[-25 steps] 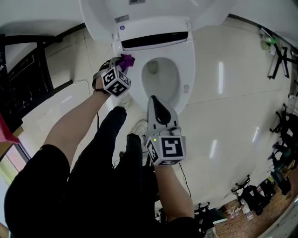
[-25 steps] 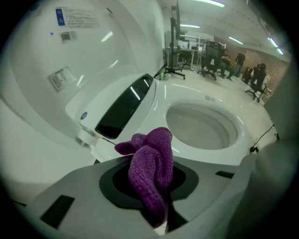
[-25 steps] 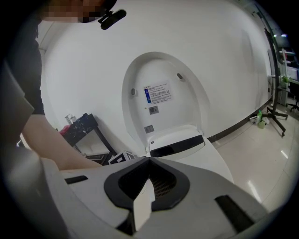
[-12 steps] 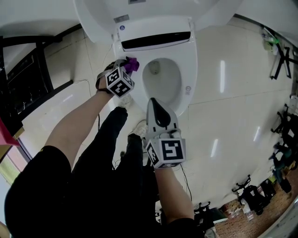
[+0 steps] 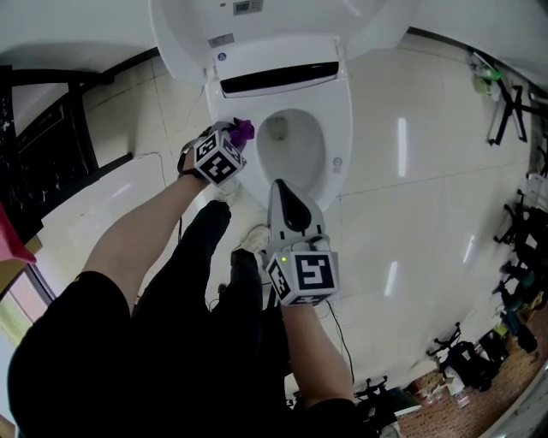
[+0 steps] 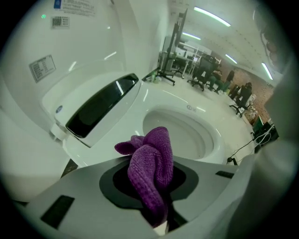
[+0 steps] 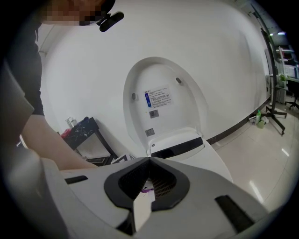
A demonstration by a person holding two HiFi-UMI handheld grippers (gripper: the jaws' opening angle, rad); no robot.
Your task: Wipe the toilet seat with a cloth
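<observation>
A white toilet stands with its lid raised (image 5: 257,17) and its seat (image 5: 338,111) down around the bowl (image 5: 295,150). My left gripper (image 5: 231,135) is shut on a purple cloth (image 5: 243,130) at the seat's left rim. In the left gripper view the cloth (image 6: 152,170) bulges out between the jaws, just above the seat (image 6: 140,116). My right gripper (image 5: 287,197) hovers in front of the bowl's near edge, jaws closed with nothing in them. From the right gripper view the raised lid (image 7: 163,100) and the dark panel (image 7: 177,147) behind the seat are visible.
Glossy white floor tiles (image 5: 428,197) surround the toilet. A black rack (image 5: 51,145) stands at the left, a dark stand (image 5: 509,107) at the right, and office chairs (image 5: 467,355) sit at the lower right. The person's dark-trousered legs (image 5: 223,282) are in front of the bowl.
The left gripper with the purple cloth has slid a little along the seat's left rim toward the bowl. The right gripper has stayed in place.
</observation>
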